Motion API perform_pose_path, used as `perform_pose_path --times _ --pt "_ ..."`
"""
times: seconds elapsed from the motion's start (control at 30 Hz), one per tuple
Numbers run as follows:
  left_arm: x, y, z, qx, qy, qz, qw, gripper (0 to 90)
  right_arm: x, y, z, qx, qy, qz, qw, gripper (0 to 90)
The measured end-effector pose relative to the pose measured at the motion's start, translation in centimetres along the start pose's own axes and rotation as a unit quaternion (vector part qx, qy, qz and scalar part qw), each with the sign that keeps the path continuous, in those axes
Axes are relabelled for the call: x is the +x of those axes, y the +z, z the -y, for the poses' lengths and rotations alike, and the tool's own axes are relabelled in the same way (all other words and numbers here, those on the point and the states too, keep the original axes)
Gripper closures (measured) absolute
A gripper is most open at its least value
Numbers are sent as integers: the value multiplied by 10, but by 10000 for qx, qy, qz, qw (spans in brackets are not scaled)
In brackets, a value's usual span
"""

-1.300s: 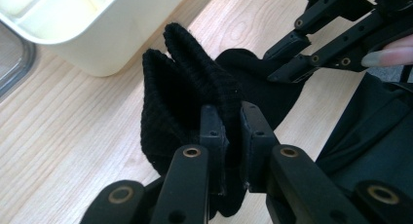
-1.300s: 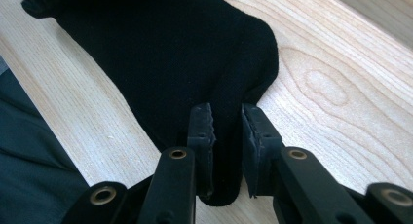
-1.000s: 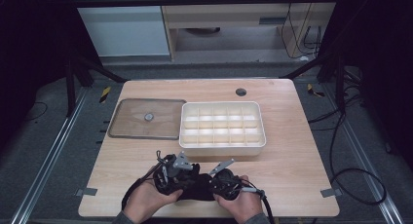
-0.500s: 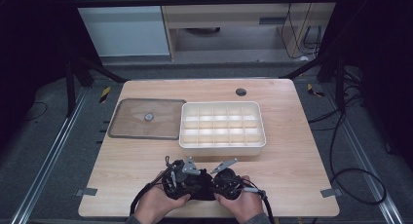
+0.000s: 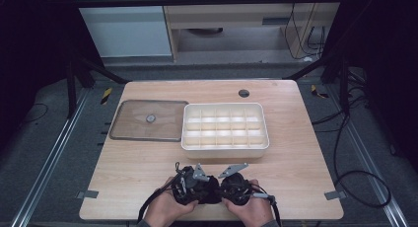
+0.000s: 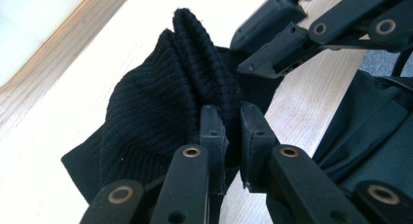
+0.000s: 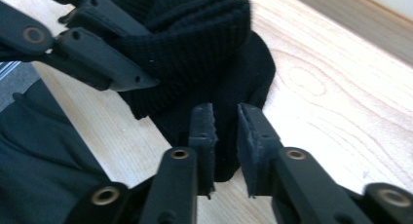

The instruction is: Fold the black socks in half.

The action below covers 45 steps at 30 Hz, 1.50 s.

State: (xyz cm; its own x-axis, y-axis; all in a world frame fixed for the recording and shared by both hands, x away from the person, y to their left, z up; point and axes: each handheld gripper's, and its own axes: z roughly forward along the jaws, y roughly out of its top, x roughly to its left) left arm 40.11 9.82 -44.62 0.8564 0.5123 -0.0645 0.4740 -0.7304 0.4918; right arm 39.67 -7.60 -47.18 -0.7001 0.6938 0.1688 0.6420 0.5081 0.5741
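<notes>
Listing by size, at the near edge of one wooden table [image 5: 296,153]: two grippers, close together.

One white compartment tray [image 5: 226,127], beyond both grippers; its cells look empty. One clear lid [image 5: 149,120] lies flat beside it, likely set off to leave the cells open.

One black knitted cloth [image 6: 160,92], bunched on the tabletop between the grippers. Left gripper [image 6: 233,118]: clenched on a fold of it, seemingly to pin the bundle in place. Right gripper [image 7: 225,118]: jaws have just been narrowing, a slim gap remains, cloth just past the tips, nothing gripped — probably seeking a second hold.
</notes>
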Motion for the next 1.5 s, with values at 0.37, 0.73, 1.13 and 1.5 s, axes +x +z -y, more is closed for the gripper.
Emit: perform_pose_path --times 0.37,0.73,1.13,1.5 --pt "-1 7 2 -89 -94 8 9999 816 -3 6 1 51 85 -65 9999 821" --pt "-1 7 2 -172 -226 87 9996 790 -8 6 4 -24 167 -153 9997 772" --pt "-9 -26 -2 -540 -237 -158 9981 617 -15 -17 4 -81 197 108 9997 696" --pt "10 -51 8 -757 -411 -671 9940 421 -16 -34 -16 -307 156 229 9991 673"
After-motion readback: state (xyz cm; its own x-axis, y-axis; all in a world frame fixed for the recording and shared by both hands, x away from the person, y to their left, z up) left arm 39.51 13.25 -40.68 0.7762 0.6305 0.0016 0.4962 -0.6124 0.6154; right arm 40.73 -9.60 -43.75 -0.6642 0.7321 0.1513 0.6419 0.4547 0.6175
